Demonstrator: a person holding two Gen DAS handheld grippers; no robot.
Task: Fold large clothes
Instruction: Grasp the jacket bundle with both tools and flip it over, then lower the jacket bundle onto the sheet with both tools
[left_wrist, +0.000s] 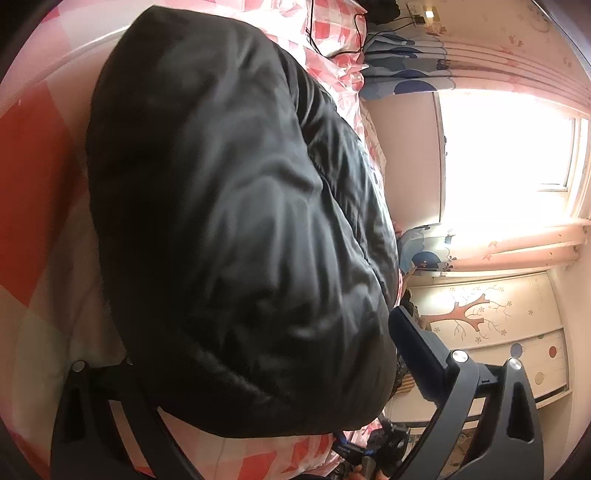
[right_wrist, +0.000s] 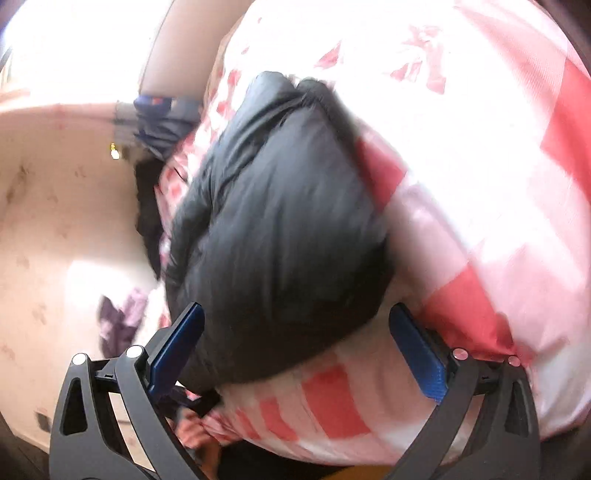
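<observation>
A large black puffy jacket (left_wrist: 229, 221) lies bundled on a pink, red and white checked bedspread (left_wrist: 33, 184). In the left wrist view it fills the middle and covers my left gripper's (left_wrist: 266, 343) left finger; the right finger (left_wrist: 417, 350) stands beside the bundle, so the jaws are wide apart around the jacket's near end. In the right wrist view the jacket (right_wrist: 280, 236) lies folded on the bedspread (right_wrist: 480, 184). My right gripper (right_wrist: 295, 332) is open, its blue pads (right_wrist: 417, 350) either side of the jacket's near edge.
A bright window (left_wrist: 506, 147) with pink flowered curtains (left_wrist: 509, 251) is to the right of the bed. A cream cabinet with a tree picture (left_wrist: 480, 314) stands below it. A black cable (left_wrist: 332, 44) lies on the bed's far end. My other hand-held gripper (left_wrist: 369, 450) shows low.
</observation>
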